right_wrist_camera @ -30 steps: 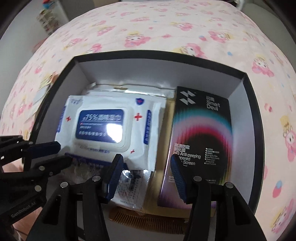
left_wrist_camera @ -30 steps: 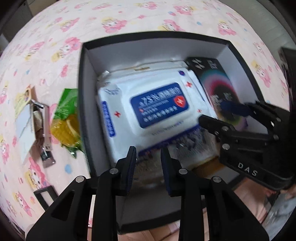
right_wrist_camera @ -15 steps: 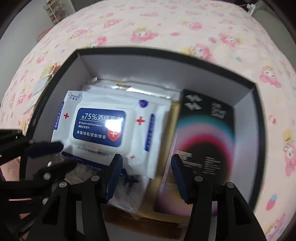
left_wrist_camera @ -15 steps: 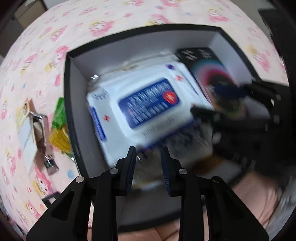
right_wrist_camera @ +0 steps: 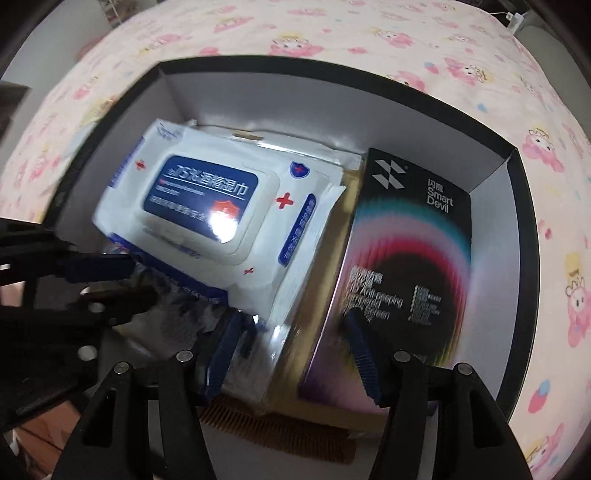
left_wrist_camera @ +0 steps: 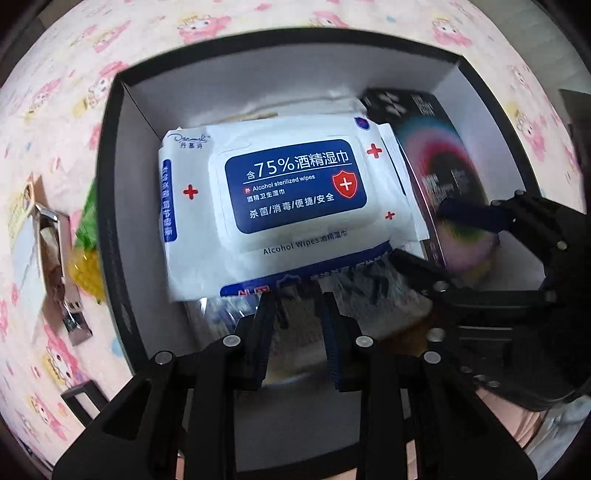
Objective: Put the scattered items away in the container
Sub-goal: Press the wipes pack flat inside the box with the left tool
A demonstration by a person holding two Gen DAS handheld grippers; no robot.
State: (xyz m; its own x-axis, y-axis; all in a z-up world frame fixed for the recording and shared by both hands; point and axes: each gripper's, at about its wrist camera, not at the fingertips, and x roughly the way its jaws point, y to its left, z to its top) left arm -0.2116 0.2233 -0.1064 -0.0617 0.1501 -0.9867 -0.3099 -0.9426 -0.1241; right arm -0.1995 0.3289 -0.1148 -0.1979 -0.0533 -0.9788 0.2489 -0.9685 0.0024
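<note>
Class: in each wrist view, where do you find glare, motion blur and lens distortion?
Left wrist view: the alcohol wipes pack reads sharp; the screen protector box is smeared; fisheye bends the container's rim. Right wrist view: glare spots the wipes' lid; the wipes' print is blurred; the bedsheet curves.

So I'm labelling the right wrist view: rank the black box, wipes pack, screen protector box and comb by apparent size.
1. black box
2. wipes pack and screen protector box: look alike, unranked
3. comb, partly hidden
</note>
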